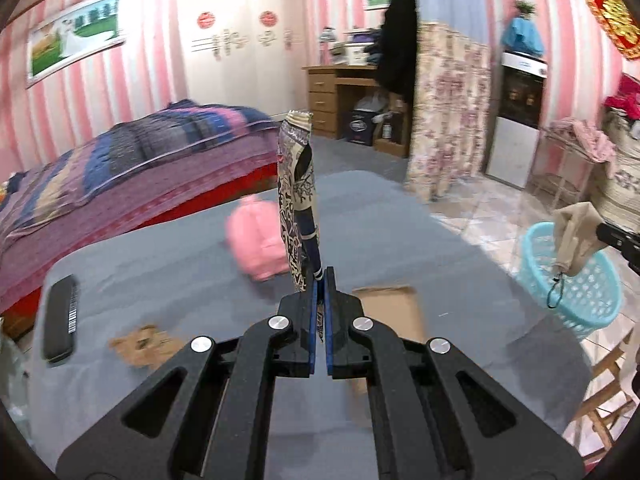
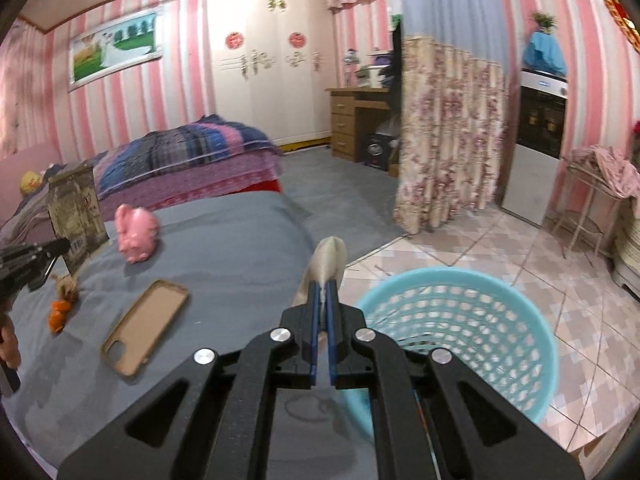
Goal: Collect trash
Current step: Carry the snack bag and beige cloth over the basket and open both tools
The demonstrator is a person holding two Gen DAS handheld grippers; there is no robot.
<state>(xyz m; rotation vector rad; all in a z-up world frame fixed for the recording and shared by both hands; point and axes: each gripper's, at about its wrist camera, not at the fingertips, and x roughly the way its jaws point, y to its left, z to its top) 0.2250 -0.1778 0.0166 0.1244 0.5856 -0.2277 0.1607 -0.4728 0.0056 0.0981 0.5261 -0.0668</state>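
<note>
My left gripper [image 1: 320, 276] is shut on a patterned snack wrapper [image 1: 297, 200] and holds it upright above the grey table [image 1: 168, 248]. The wrapper also shows in the right wrist view [image 2: 74, 216] at the far left. My right gripper [image 2: 323, 286] is shut on a beige cloth pouch [image 2: 328, 258] near the table's right edge, beside the light blue mesh basket [image 2: 460, 320]. In the left wrist view the pouch [image 1: 576, 236] hangs over the basket [image 1: 576, 292] rim.
On the table lie a pink pig figure [image 2: 136, 236], a brown phone case [image 2: 146, 322], a crumpled brown scrap with an orange bit [image 2: 62, 300] and a black comb [image 1: 60, 316]. A bed, a desk and a floral curtain stand behind. A tiled floor is at the right.
</note>
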